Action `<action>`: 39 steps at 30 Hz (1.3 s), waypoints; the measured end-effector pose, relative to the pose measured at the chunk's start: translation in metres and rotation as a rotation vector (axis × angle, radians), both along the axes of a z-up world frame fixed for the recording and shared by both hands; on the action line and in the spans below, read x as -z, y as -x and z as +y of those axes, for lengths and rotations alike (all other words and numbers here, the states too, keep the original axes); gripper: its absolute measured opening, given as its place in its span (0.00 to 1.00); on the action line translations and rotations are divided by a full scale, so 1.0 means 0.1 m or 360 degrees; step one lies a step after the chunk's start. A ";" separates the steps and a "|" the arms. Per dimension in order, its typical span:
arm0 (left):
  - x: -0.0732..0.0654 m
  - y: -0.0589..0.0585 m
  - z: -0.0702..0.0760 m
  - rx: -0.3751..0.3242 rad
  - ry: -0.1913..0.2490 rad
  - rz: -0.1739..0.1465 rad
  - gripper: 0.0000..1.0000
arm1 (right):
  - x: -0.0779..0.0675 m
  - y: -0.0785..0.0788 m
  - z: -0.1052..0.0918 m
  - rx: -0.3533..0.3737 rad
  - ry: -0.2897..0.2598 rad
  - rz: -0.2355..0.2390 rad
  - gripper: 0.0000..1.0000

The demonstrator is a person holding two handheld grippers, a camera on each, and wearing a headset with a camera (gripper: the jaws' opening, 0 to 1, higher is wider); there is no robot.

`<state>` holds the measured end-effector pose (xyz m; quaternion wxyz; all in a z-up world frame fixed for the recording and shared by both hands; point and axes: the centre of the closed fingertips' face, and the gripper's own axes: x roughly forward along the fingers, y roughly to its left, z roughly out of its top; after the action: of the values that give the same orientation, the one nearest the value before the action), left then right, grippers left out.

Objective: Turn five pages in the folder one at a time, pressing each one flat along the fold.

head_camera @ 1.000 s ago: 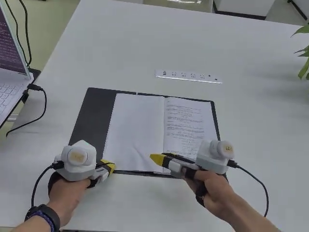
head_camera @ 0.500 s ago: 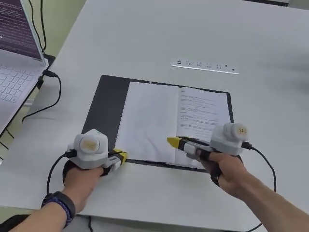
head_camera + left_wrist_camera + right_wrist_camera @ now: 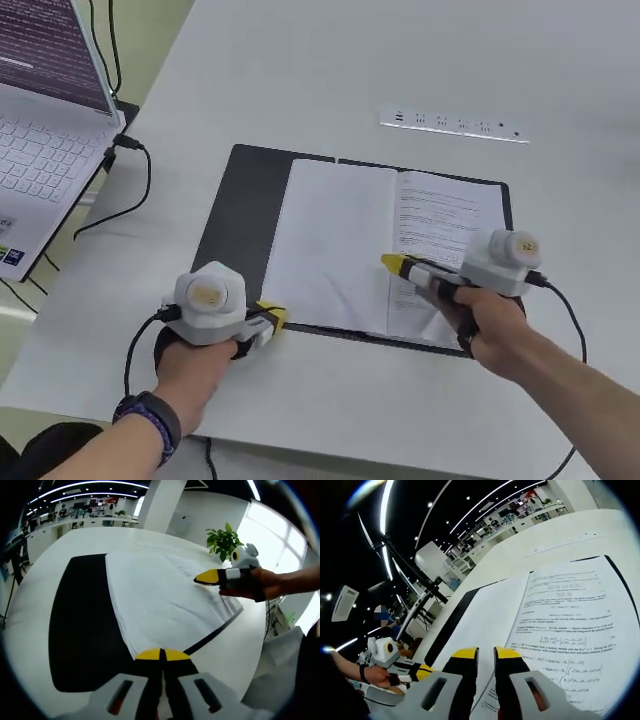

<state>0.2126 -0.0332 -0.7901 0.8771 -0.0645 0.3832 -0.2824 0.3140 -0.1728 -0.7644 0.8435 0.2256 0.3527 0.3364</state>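
- Folder (image 3: pixel 240 220): lies open and flat on the white table (image 3: pixel 300 60). Black cover at left, blank page (image 3: pixel 335 240) and printed page (image 3: pixel 450 225) meeting at the fold. It has not moved on the table; only the view has shifted.
- Left gripper (image 3: pixel 272 318): jaws closed together, tips at the folder's near edge by the blank page's corner, the same spot as before.
- Right gripper (image 3: pixel 392 263): jaws a narrow slit apart, gripping nothing. The tip is over the fold, farther from the near edge than a second ago.
- Laptop (image 3: pixel 40 150): open, at far left.
- Power strip (image 3: pixel 455 125): beyond the folder.
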 end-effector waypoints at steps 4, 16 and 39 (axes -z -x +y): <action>0.01 -0.01 0.00 0.0004 -0.0001 0.0002 0.00 | 0.03 -0.09 -0.01 0.0025 0.0002 0.0000 0.08; 0.02 -0.03 -0.01 0.0030 -0.0014 0.0002 0.00 | 0.12 -0.22 -0.03 0.0057 -0.0030 0.0001 0.00; 0.02 -0.03 -0.01 0.0083 -0.0023 -0.0008 0.00 | 0.03 -0.69 0.02 0.0350 -0.0225 0.0021 0.00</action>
<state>0.2157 -0.0347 -0.7917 0.8708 -0.0474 0.3845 -0.3026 0.3834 -0.1707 -0.7672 0.8549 0.3242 0.3068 0.2644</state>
